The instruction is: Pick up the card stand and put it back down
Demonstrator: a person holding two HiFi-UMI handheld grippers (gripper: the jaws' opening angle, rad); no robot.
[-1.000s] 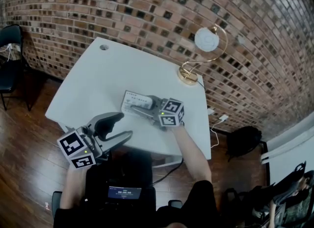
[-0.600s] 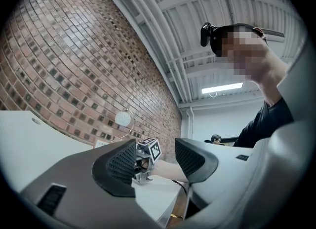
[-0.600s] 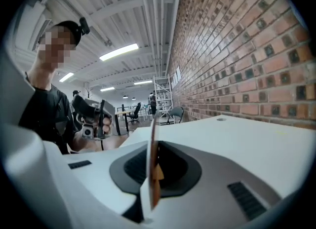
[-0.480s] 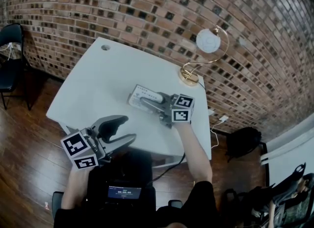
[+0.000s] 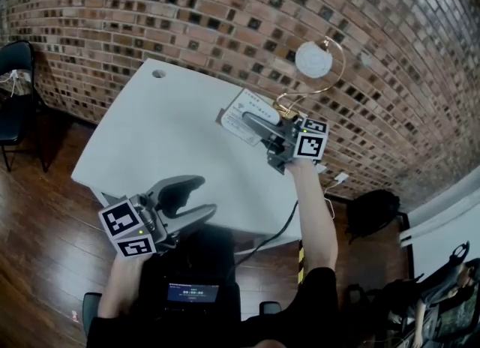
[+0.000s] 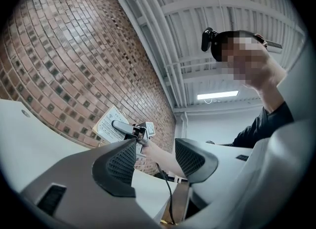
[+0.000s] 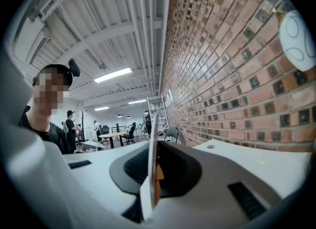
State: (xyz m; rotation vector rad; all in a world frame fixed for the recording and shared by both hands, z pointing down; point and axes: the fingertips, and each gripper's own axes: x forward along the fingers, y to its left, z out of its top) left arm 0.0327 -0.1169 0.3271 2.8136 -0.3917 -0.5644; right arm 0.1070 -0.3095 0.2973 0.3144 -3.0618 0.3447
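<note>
White card stand, clamped between the fingers of the right gripper, now hangs clear of the table it lay on a second ago, pick-up done and put-down to come, while the left gripper idles, fingers apart, empty.

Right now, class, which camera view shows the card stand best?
The head view: the card stand shows its printed face, held above the table by the right gripper. The left gripper view shows it small and distant; the right gripper view only its thin edge between shut jaws.
</note>
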